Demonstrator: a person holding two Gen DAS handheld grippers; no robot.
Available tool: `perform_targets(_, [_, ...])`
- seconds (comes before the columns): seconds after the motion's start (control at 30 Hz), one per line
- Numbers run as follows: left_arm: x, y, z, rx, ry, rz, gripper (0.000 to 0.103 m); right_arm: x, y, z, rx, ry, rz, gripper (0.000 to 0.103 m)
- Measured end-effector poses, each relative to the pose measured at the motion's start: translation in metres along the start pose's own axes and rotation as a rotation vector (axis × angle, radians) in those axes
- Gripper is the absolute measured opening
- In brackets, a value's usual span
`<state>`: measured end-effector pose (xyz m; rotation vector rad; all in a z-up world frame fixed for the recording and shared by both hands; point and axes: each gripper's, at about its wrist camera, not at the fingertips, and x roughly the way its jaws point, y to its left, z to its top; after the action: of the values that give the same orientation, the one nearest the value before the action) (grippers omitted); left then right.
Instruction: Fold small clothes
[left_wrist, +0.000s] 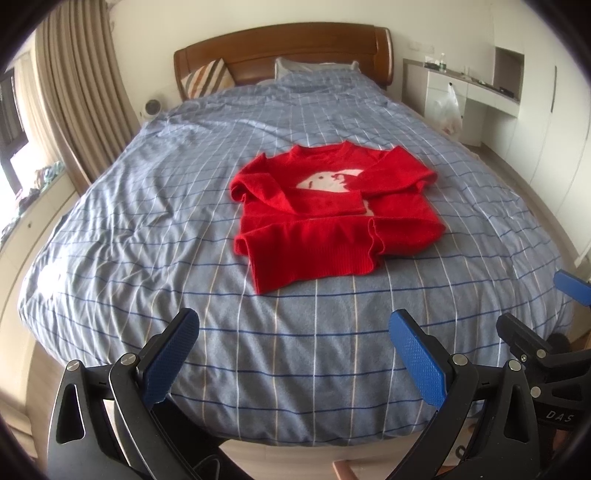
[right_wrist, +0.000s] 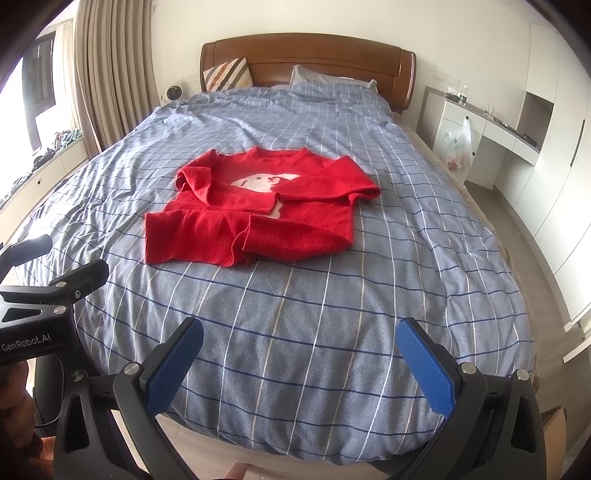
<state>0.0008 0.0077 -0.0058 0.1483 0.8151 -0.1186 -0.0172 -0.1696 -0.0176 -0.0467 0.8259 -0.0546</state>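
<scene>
1. One sweater (left_wrist: 332, 206), red with a white motif on the chest, lies flat near the middle of the bed (left_wrist: 147, 229). Both sleeves are folded across the front; the motif is partly covered by them and cannot be identified.
2. Two grippers are in view, both held over the foot of the bed, well short of the sweater.
3. Left gripper (left_wrist: 295, 354): jaws spread wide, blue pads facing each other, nothing between them. Its lower body is cut off by the frame edge.
4. Right gripper (right_wrist: 299, 358): jaws equally wide, holding nothing. In the left view only its edge shows at far right.
5. Curtain (left_wrist: 77, 92) at left; items on the sill beside it are too blurred to name.
6. One headboard (left_wrist: 280, 48), wooden. Two pillows: a striped pillow (left_wrist: 208, 77) at its left and a pale pillow (left_wrist: 314, 66), mostly hidden by the checked cover.
7. One bag (left_wrist: 448, 110), translucent plastic, hangs at the desk (left_wrist: 476, 88) on the right; its contents are unclear.
</scene>
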Motion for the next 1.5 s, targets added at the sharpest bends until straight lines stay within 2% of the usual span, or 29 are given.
perform_targets(0.7, [0.006, 0.004, -0.004, -0.014, 0.011, 0.005, 0.103, 0.002, -0.006, 0.000, 0.010, 0.007, -0.017, 0.103])
perform_targets(1.3, [0.014, 0.013, -0.006, -0.028, 0.053, 0.050, 0.103, 0.010, 0.001, -0.002, -0.012, 0.030, -0.035, 0.103])
perform_targets(1.5, [0.022, 0.028, -0.004, -0.056, 0.014, 0.044, 0.103, 0.013, 0.001, -0.003, -0.013, 0.028, -0.017, 0.103])
